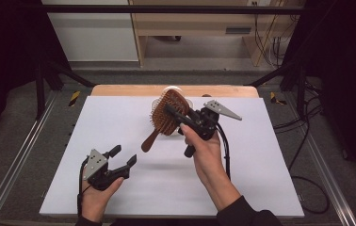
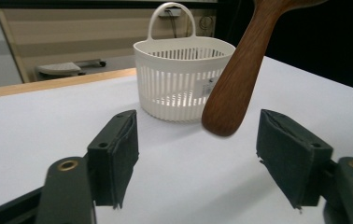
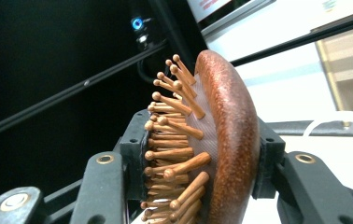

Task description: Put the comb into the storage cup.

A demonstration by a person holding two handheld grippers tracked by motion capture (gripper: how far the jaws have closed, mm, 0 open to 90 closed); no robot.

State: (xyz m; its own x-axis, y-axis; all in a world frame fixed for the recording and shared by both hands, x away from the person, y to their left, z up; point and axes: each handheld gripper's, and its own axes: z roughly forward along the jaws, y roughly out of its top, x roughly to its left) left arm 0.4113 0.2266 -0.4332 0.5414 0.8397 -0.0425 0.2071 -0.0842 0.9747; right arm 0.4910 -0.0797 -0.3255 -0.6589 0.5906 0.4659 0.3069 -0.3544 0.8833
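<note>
A wooden hairbrush (image 1: 162, 123) with wooden bristles hangs above the white table, its handle pointing down toward my left. My right gripper (image 1: 173, 113) is shut across the brush's head; in the right gripper view the pads press the bristle side and the rounded back of the brush (image 3: 233, 130). My left gripper (image 1: 125, 155) rests low near the table's front left, jaws open with nothing between them. In the left gripper view the brush's handle (image 2: 240, 70) hangs just beyond my open left gripper (image 2: 193, 156). A white slatted basket (image 2: 179, 79) stands behind it.
The white table sheet (image 1: 119, 117) lies over a wooden top whose far edge (image 1: 119, 89) shows. The basket (image 1: 172, 88) sits at the far middle, mostly hidden behind the brush. Black frame rails and cables run along both sides.
</note>
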